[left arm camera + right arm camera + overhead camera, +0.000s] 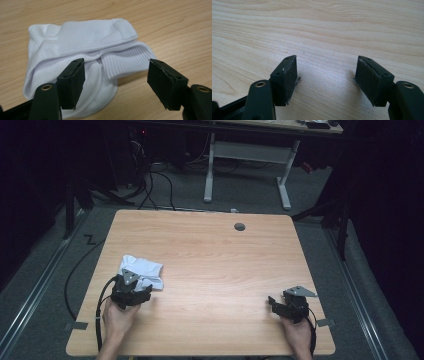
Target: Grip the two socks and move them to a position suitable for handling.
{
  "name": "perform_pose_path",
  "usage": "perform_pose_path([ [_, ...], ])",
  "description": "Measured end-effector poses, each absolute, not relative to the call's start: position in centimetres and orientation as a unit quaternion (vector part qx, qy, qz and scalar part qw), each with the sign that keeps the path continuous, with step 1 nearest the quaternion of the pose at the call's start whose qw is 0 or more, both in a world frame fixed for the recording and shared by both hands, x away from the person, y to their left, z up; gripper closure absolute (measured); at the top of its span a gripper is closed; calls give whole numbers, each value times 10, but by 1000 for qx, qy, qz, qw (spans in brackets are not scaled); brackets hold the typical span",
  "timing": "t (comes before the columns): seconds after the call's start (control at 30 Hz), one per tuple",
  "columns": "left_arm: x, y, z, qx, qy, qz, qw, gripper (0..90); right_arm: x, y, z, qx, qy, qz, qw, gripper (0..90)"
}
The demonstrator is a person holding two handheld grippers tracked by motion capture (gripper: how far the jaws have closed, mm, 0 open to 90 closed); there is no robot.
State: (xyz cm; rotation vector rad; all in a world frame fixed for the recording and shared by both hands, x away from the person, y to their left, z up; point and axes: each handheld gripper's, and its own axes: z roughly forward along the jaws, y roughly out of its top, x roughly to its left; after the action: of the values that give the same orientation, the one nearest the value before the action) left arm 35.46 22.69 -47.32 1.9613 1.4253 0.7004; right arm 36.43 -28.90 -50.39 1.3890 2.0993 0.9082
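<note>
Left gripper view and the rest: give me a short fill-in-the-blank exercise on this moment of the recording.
1. The folded sock on the table is ____ in colour.
2. The left gripper stands with its jaws ____ at the sock's ribbed cuff.
3. Between the jaws of the right gripper lies only bare ____.
4. In the high view, the sock lies nearer the table's ____ edge.

Missing words: white; open; wood; left

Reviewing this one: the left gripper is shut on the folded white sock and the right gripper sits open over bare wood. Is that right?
Not quite. The left gripper is open, not shut on the white sock: the left gripper view shows its jaws spread wide, with the sock's ribbed cuff lying between and just beyond them. The rest holds: the right gripper sits open over the bare wooden table.
</note>
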Motion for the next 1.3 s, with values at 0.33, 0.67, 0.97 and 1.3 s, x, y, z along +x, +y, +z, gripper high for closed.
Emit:
perform_pose_path([
  [0.33, 379, 220, -480, 758, 534, 241, 286, 312, 364, -289, -504, 505, 763, 330, 231, 342],
  [0.67, 380, 220, -477, 740, 535, 246, 325, 371, 364, -289, -504, 505, 763, 330, 231, 342],
  [0.97, 400, 217, -469, 750, 537, 239, 305, 310, 364, -289, -504, 506, 763, 330, 231, 342],
  [1.3, 422, 210, -476, 753, 555, 211, 284, 466, 364, -288, -504, 506, 763, 330, 231, 342],
])
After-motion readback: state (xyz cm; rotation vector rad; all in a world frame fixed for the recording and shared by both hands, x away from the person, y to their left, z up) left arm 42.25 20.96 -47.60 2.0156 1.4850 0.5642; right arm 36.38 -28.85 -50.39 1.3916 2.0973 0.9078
